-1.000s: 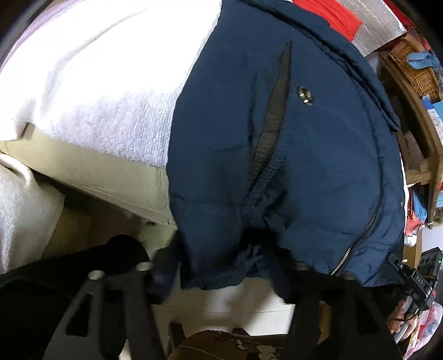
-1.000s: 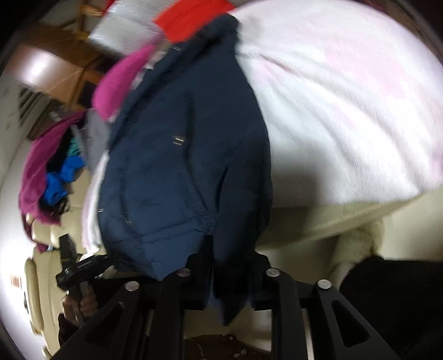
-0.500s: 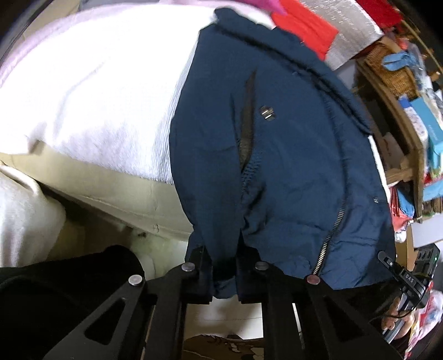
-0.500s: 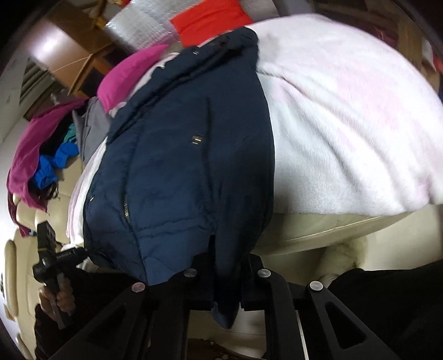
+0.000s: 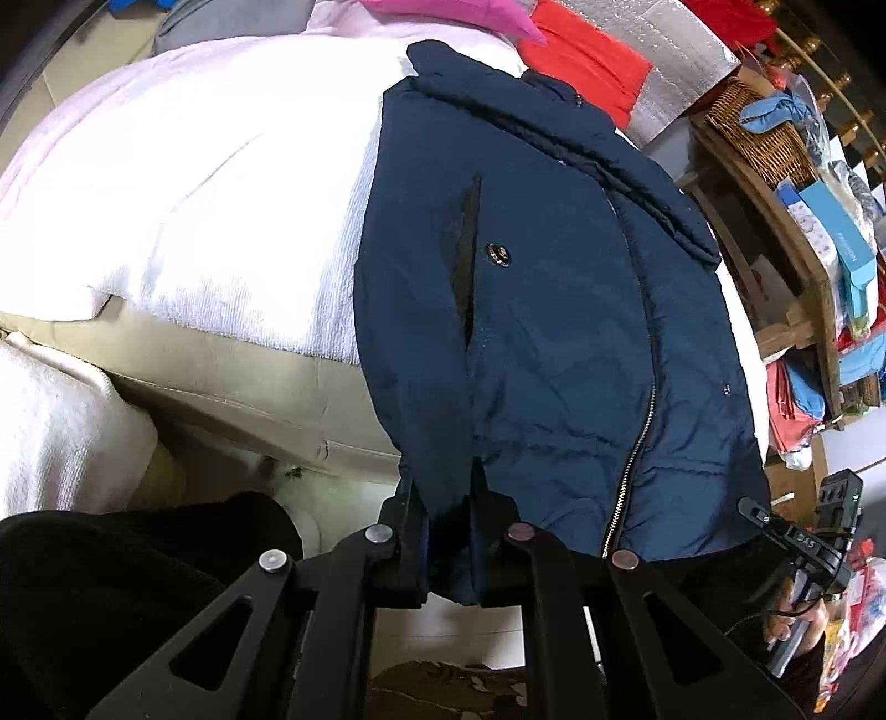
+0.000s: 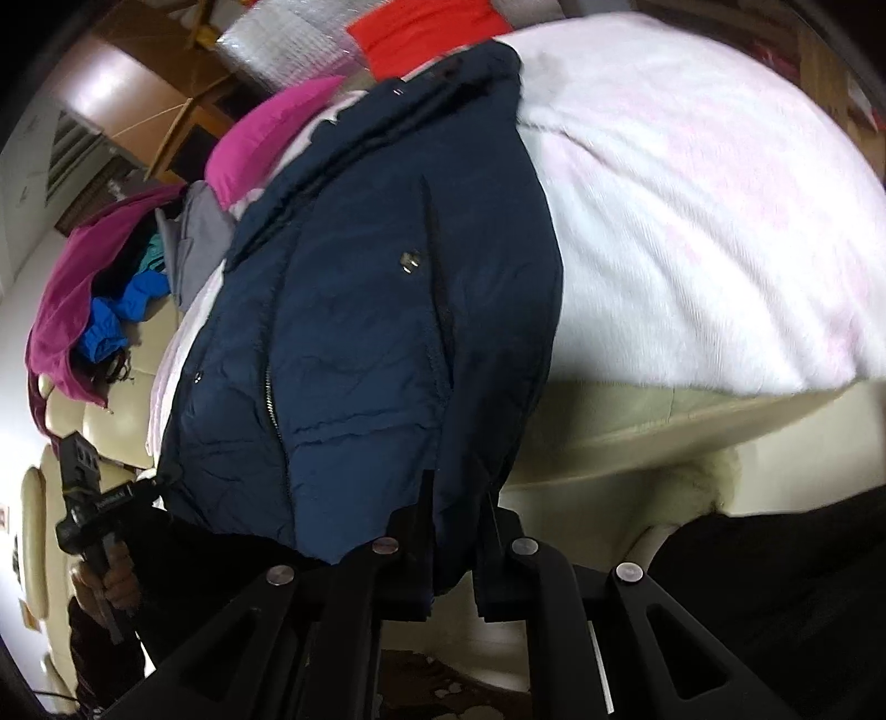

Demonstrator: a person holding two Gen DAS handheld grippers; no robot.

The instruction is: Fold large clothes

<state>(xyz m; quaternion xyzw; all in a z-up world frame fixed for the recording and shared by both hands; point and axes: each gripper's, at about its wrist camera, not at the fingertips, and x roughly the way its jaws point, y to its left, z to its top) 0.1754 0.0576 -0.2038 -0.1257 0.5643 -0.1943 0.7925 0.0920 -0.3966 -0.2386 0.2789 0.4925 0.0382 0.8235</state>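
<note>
Jacket (image 5: pixel 554 310), navy, padded, lying on white blanket (image 5: pixel 194 183) with hem overhanging at 6 o'clock, both hem corners clenched by left gripper (image 5: pixel 448 498) and right gripper (image 6: pixel 457 515); risk: slick bulky fabric slips from narrow bites, skewing fold.

White fleece blanket (image 5: pixel 210 183) over beige sofa (image 5: pixel 232 382), pink cushion (image 5: pixel 443 11), wicker basket (image 5: pixel 753 127), wooden shelf (image 5: pixel 797 266)
</note>
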